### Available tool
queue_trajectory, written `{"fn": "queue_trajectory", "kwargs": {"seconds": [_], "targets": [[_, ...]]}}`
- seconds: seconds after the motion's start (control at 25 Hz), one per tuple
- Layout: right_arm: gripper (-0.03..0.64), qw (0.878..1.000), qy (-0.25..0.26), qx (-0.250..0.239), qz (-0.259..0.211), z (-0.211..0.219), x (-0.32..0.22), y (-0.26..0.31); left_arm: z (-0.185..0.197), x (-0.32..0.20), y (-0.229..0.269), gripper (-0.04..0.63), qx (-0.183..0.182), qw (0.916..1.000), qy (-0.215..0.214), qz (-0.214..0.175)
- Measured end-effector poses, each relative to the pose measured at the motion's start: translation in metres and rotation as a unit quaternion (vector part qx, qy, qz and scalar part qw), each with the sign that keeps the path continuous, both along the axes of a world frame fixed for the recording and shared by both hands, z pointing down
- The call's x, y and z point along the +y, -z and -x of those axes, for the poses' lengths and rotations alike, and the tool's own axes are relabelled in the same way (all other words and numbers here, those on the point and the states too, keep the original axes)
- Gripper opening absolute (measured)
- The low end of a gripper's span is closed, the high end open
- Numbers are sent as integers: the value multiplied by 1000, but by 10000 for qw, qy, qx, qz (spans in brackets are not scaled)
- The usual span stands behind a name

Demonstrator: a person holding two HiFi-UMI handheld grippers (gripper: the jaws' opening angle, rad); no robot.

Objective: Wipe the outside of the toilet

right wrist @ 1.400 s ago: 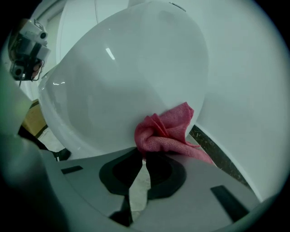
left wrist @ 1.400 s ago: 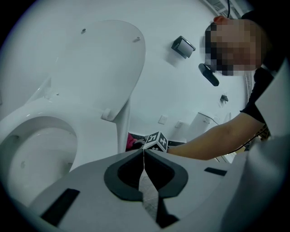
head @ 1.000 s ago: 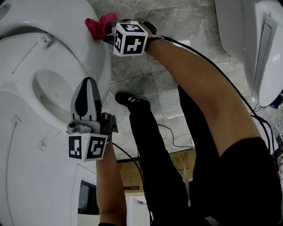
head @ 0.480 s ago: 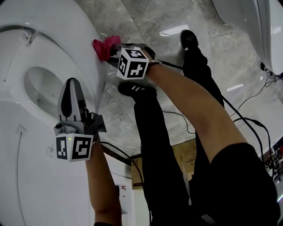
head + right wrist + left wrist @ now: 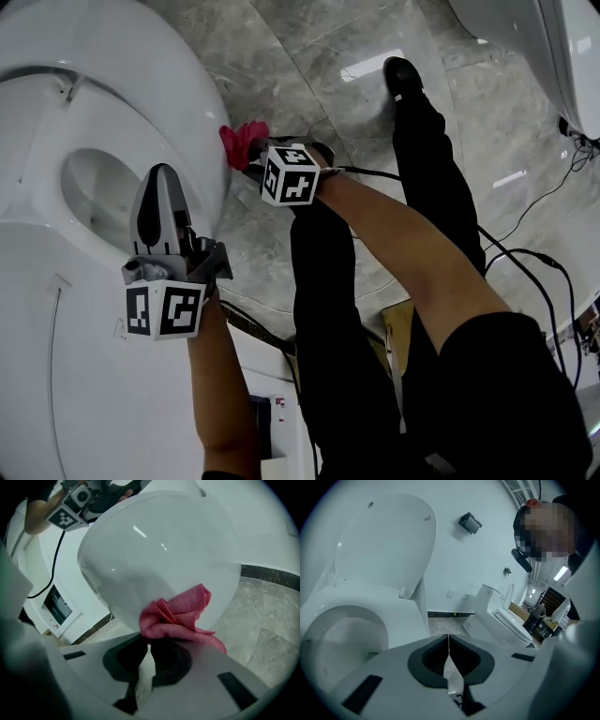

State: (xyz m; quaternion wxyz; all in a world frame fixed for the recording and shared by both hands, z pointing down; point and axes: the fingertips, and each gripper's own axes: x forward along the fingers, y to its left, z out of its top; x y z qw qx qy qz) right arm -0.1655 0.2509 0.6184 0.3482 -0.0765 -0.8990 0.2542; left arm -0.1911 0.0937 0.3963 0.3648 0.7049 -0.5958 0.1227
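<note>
Glossy grey marble floor (image 5: 309, 56) tiles show a bright reflection (image 5: 373, 64), and black cables (image 5: 553, 272) trail across them. A white wall (image 5: 478, 559) carries a small dark fixture (image 5: 469, 523); a second toilet (image 5: 501, 616) stands near it.

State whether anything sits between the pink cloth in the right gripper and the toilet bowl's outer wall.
Nothing visible does: the cloth, shut in the right gripper, seems pressed straight against the toilet bowl on its outer wall.

The toilet (image 5: 122, 75) is glossy white, the cloth (image 5: 180, 613) pinkish red, the floor (image 5: 309, 56) grey veined marble, the person's trousers (image 5: 347, 375) black, and the left gripper (image 5: 161, 173) pale grey with black inlays, its cube (image 5: 164, 311) white with black square markers.
</note>
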Motion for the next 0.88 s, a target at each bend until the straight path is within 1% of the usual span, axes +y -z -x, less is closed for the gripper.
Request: {"fn": "queue_trajectory", "kwargs": {"seconds": [0.08,0.12,0.24,0.28,0.32,0.4,0.52,0.6,0.68,0.76,0.88], "targets": [[48,9995,290,-96,101,1,17,5,-4,-6,0,18,-18,10000,-43,-10],[48,9984,527,-166,140,1,29,8,-6,-9,-1,18,-15,10000,-55,-3],[48,9891,1362,-408,389,-5,74,25,-11,-16,-1,18,22,10000,-26,50],[48,9863,1488,-467,528,-8,85,31,-11,-18,0,18,31,10000,-8,70],[48,9854,1485,-497,674,-13,90,35,-12,-22,0,18,38,10000,5,88],[48,9872,1226,-463,906,-30,81,42,-15,-27,0,18,54,9999,-19,148],[48,9921,724,-271,986,-68,33,45,-19,-34,-1,18,43,9995,-105,297],[48,9956,417,-131,823,-93,-19,44,-19,-38,-1,18,26,9994,-85,341],[48,9985,133,9,531,-112,-78,41,-22,-42,-1,18,29,9994,-80,345],[48,9999,-22,73,109,-116,-139,40,-21,-49,0,18,16,9995,-23,300],[48,9990,-234,109,-354,-101,-217,30,-16,-55,-1,18,-44,9992,210,339]]}}
